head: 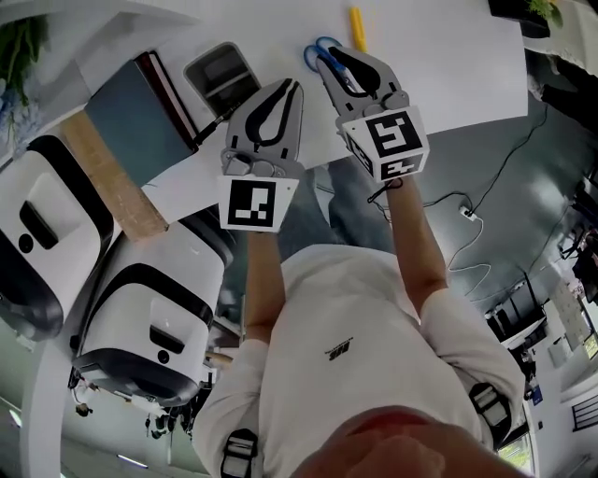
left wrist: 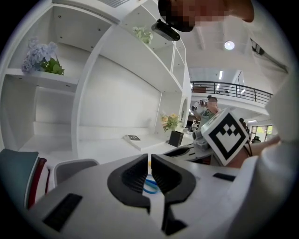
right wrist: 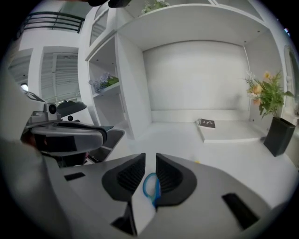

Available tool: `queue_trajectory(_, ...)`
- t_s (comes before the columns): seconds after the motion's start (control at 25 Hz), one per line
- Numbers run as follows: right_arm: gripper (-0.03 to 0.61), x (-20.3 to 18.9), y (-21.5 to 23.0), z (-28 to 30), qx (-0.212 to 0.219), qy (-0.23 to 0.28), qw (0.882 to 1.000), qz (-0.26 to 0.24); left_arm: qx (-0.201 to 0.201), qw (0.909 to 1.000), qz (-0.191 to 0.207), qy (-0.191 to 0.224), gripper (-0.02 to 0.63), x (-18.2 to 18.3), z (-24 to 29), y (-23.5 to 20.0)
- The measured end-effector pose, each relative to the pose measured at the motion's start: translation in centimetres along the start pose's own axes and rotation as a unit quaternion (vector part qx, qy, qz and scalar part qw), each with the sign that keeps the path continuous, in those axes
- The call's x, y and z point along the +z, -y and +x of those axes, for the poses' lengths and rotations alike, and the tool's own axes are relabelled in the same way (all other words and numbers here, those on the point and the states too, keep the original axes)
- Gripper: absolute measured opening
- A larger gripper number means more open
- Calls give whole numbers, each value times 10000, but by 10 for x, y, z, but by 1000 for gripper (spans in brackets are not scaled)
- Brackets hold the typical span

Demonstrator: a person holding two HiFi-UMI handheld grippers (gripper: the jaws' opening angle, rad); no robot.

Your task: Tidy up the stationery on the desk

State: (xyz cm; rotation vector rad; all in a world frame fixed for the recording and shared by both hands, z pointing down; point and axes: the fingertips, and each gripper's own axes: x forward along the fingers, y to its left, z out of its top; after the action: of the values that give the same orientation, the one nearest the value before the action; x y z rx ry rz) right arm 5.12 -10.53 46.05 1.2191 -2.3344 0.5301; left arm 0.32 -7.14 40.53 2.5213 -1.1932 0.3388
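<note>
Left fingers: I held my left gripper (head: 293, 86) low over the white desk (head: 439, 65), its fingers drawn in to a thin slit and grasping nothing.
Right fingers: my right gripper (head: 332, 56) hung just beside it, fingers released and standing apart; one blue handle loop showed in the gap, with neither pad pressing on it.
Scissors: the blue-handled scissors (head: 311, 54) lay flat on the desk under my right fingertips, their blades hidden beneath that gripper.
Yellow pen: a yellow pen (head: 358, 28) lay on the desk just beyond the scissors, clear of both grippers.
To my left: a teal book (head: 135, 117) sat with a dark red book (head: 168, 89) against its side, and a grey tray (head: 221, 75) lay between them and my left gripper.
Behind: a white notepad (right wrist: 224, 130) and a black vase (right wrist: 279, 135) of flowers stood against white shelves (right wrist: 131, 84).
</note>
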Motion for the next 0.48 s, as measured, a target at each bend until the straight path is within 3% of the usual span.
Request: queue_trajectory(0.48,55,-36,8,27,115,-836,9964,-112,-91,9994,-43,-327,0,-16,22,7)
